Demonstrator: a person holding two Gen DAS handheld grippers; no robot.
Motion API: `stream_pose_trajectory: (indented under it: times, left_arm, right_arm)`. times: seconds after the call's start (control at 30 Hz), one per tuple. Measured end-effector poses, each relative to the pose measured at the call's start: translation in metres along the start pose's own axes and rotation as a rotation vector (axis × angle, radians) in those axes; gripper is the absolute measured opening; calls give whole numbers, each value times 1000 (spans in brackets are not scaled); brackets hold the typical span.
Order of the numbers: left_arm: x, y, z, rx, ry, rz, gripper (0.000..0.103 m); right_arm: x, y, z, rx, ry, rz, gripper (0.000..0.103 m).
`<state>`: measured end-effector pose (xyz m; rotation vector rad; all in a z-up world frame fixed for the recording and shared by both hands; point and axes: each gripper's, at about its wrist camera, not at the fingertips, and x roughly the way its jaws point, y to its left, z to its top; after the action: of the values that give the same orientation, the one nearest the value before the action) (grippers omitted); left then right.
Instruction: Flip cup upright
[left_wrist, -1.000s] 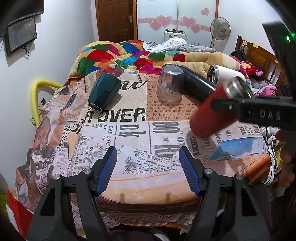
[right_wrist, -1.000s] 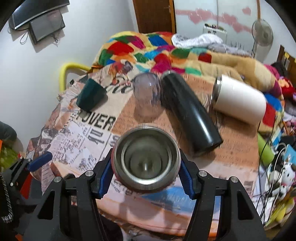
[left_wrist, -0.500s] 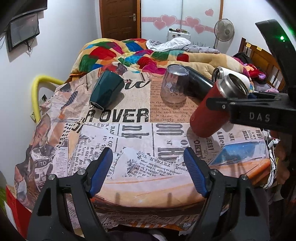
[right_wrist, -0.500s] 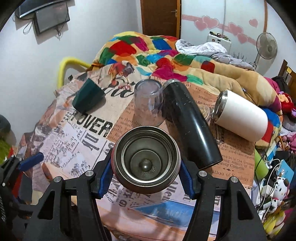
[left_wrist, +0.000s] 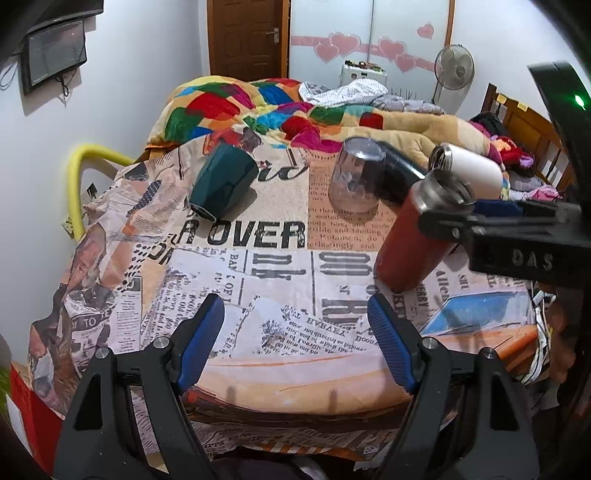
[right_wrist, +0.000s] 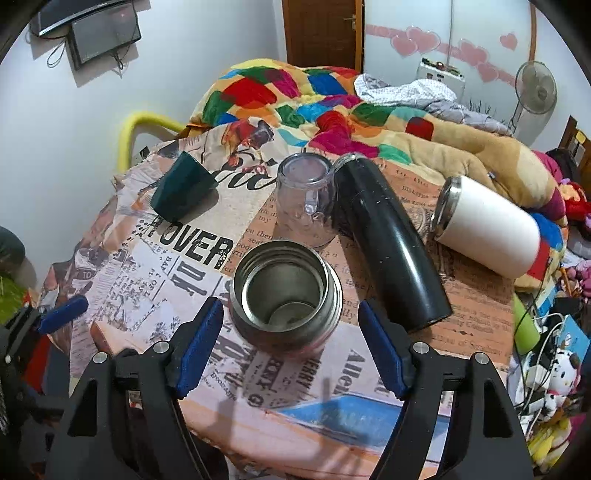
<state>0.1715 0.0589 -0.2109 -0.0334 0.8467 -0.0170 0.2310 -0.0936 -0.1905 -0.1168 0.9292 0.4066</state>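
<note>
Released since before, the red cup (right_wrist: 284, 295) stands upright between the right tool's (right_wrist: 290, 347) parted fingers; left tool (left_wrist: 295, 347) apart.

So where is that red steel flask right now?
The red flask stands mouth-up on the newspaper-print cloth, between the right gripper's open fingers, just before the clear glass.

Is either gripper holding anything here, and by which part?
Nothing is held. The right gripper is open, its fingers apart from the red flask's steel neck; the left gripper is open and empty.

The red steel-rimmed cup (left_wrist: 410, 236) (right_wrist: 285, 299) stands mouth-up, slightly tilted, on the newspaper-print surface (left_wrist: 258, 280), its inside empty.
</note>
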Motion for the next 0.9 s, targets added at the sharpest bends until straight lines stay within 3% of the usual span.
stream_pose_trajectory:
  times: [0.13,0.3,0.63,0.77,0.9]
  left_arm:
    - [-25,-2,8,-8,-49,-18,79]
    - [-73,-10,24,-7,-154,-49,79]
    - [-215,-39,36,23,-535,-96,79]
    - [-255,-49,25,31,-658,-67,83]
    - [-274,-54,14,23,-718,-47,89]
  right_arm:
    - [-30,-1,-6,-1,-60,15,73]
    - [-104,-5,-16,14,-240,7,73]
    - [-251,2,-40,13,-665,-8,73]
    - [-275,7,-51,15,-746,12,73]
    - [-281,10,-61,19,-785,3,77]
